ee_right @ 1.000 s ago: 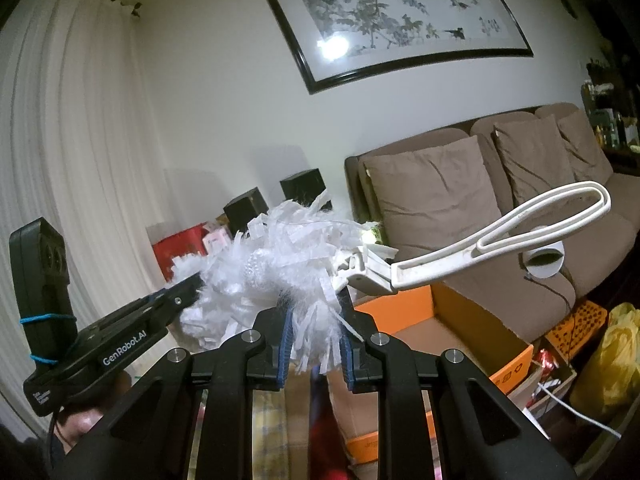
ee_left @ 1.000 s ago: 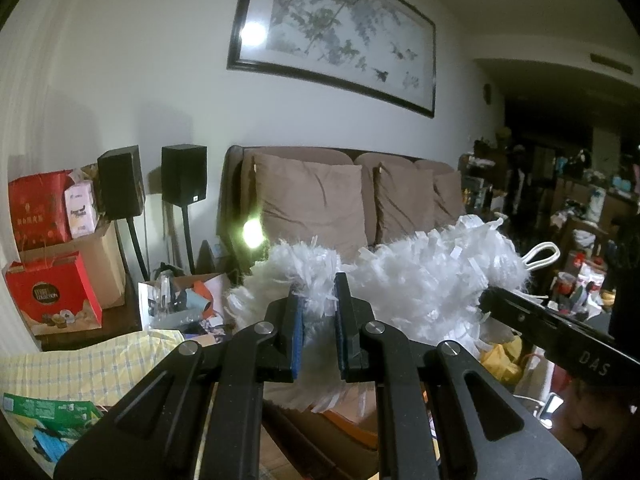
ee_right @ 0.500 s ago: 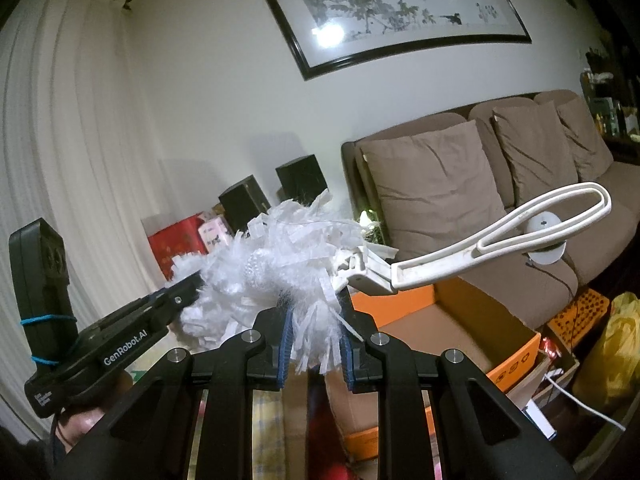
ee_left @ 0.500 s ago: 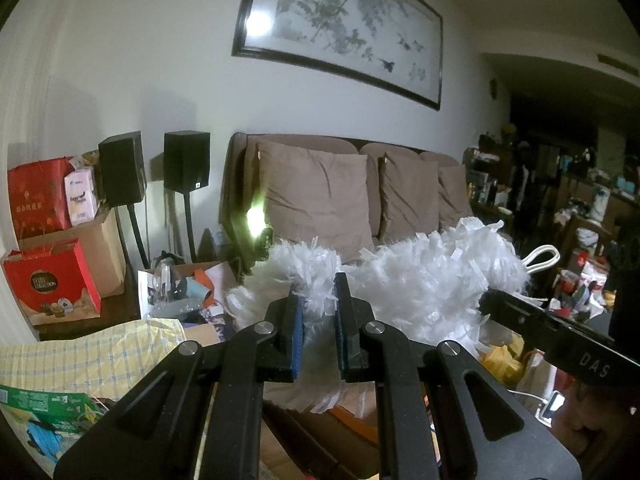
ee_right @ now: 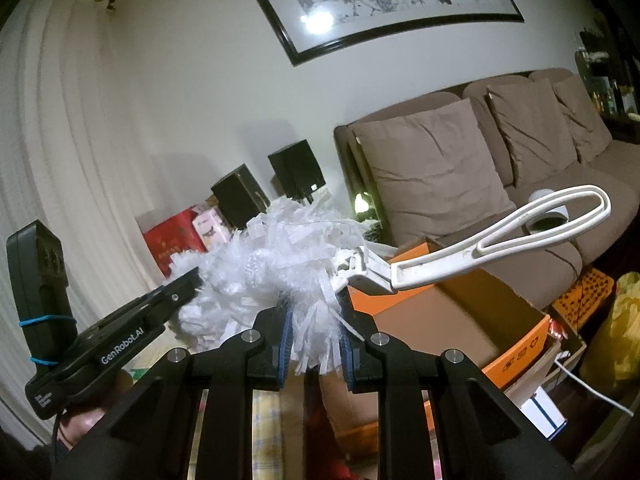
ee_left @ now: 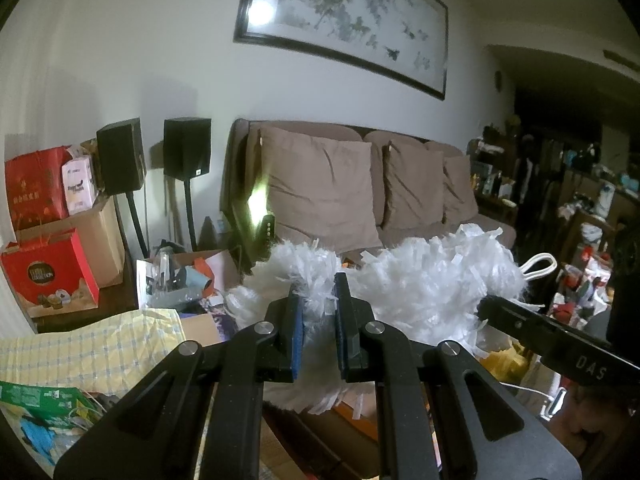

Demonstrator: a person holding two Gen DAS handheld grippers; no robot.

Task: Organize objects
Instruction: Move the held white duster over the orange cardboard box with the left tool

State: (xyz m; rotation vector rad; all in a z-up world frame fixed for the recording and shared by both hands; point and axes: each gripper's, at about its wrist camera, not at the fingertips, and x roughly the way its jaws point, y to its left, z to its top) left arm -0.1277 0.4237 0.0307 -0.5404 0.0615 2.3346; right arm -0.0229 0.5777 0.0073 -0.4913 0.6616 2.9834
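A white fluffy duster [ee_left: 416,284] with a white looped plastic handle [ee_right: 520,232] is held in the air between both grippers. My left gripper [ee_left: 318,320] is shut on the duster's fluffy head near its tip. My right gripper [ee_right: 314,332] is shut on the fluffy head close to the handle joint [ee_right: 360,268]. The handle sticks out to the right in the right wrist view and shows small in the left wrist view [ee_left: 538,264]. Each gripper shows in the other's view: the right one [ee_left: 560,344], the left one [ee_right: 132,320].
A brown sofa [ee_left: 360,192] with cushions stands against the wall. An open orange cardboard box [ee_right: 480,312] sits below the duster. Two black speakers [ee_left: 188,152], red gift boxes [ee_left: 48,276], a yellow checked cloth [ee_left: 88,344] and clutter lie to the left. A yellow bag [ee_right: 616,340] is at right.
Both grippers and the duster have risen and tilted slightly, so the room has shifted in both views. The grip on the duster is unchanged.
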